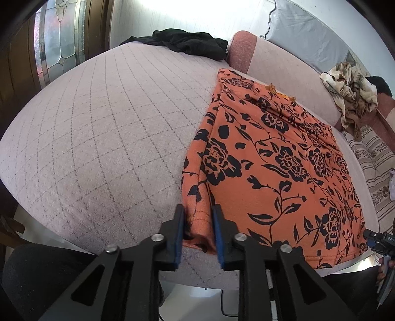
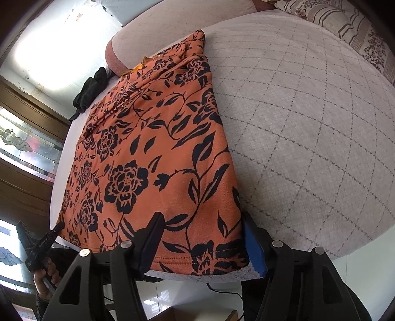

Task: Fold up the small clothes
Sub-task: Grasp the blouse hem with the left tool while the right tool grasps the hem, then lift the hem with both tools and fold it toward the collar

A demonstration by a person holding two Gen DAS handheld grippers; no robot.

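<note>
An orange garment with a black flower print (image 1: 271,160) (image 2: 148,148) lies flat on the quilted lilac bed cover (image 1: 98,123) (image 2: 308,123), its hem at the near edge. My left gripper (image 1: 198,234) is shut on the garment's near left corner, and the cloth bunches between the blue pads. My right gripper (image 2: 202,247) straddles the near right corner. One finger (image 2: 150,244) presses on the cloth and the blue pad (image 2: 254,247) sits against its side edge. Each gripper shows in the other's view, the right gripper (image 1: 375,242) at the right edge and the left gripper (image 2: 44,242) at the lower left.
Black clothing (image 1: 187,42) (image 2: 88,89) is heaped at the far end of the bed. A crumpled patterned blanket (image 1: 350,89) and striped pillows (image 1: 375,160) (image 2: 345,22) lie to the right. A wooden door with patterned glass (image 1: 56,37) stands at the left.
</note>
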